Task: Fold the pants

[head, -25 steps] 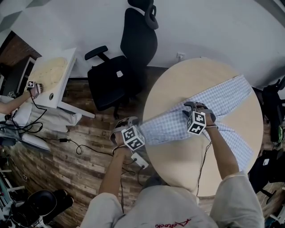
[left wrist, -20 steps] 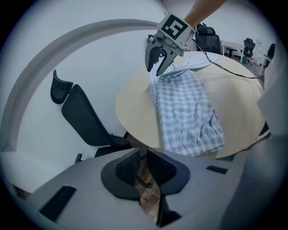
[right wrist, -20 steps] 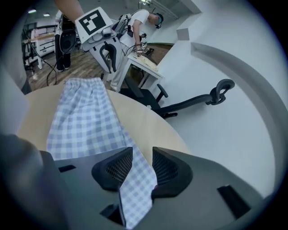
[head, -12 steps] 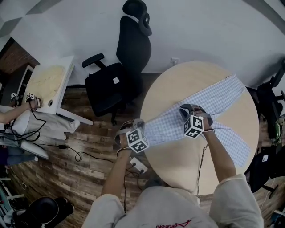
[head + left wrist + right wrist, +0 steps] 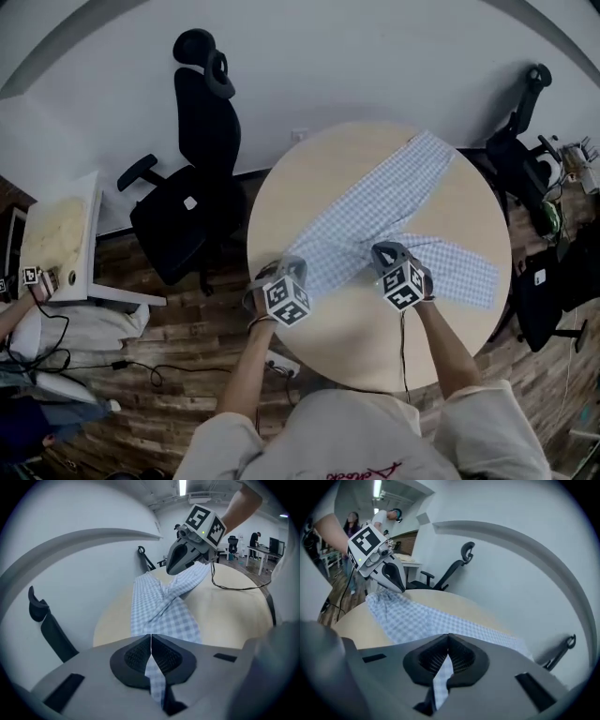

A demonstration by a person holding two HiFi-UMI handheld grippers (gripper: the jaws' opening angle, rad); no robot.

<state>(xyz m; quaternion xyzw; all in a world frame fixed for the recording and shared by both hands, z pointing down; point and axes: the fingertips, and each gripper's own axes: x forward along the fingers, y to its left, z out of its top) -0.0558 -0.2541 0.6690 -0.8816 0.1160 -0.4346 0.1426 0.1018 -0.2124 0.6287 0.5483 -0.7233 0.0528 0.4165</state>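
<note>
Blue-and-white checked pants [image 5: 384,202] lie spread on the round wooden table [image 5: 309,169], one leg running to the far edge, the other to the right [image 5: 459,272]. My left gripper [image 5: 279,272] is shut on the waist end of the pants [image 5: 157,616] at the table's near left. My right gripper [image 5: 386,255] is shut on the same end of the pants [image 5: 426,618] a little to the right. In each gripper view checked cloth is pinched between the pads, and the other gripper shows beyond it: the right gripper [image 5: 176,566] and the left gripper [image 5: 396,581].
A black office chair [image 5: 183,202] stands left of the table, another chair [image 5: 520,141] at the far right. A white side table [image 5: 61,239] and cables [image 5: 56,347] are on the wooden floor at left. A person stands far back [image 5: 389,517].
The right gripper has shut on the cloth. Both grippers have drawn the waist end further onto the table, and the head view has swung so the table sits more to the centre.
</note>
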